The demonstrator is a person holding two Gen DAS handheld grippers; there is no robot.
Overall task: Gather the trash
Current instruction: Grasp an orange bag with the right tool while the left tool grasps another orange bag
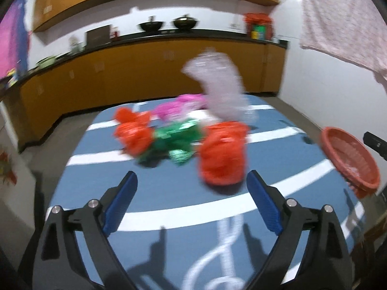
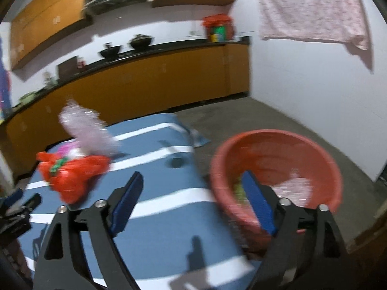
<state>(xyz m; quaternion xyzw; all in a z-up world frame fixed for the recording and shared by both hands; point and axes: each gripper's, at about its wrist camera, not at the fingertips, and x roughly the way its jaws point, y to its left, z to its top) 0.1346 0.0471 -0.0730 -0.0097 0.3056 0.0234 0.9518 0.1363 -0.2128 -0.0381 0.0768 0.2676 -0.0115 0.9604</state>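
Left gripper (image 1: 192,183) jaws wide apart, nothing btwn them. I see a red bag (image 1: 223,153) just ahead of the right finger, on blue striped cloth (image 1: 169,193). Further ahead: another red bag (image 1: 133,135), green wrapper (image 1: 176,140), pink bag (image 1: 179,106), clear plastic (image 1: 220,89). Red basket (image 1: 350,159) far right of fingers. Frame blurry.

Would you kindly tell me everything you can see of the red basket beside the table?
The red basket is a round, deep bowl shape, apparently woven or ribbed plastic, with a thick rolled rim. It sits upright off the right edge of the blue striped table, seemingly lower than the tabletop. Inside lie pale pinkish crumpled plastic and something greenish, both blurred. What it rests on is hidden.
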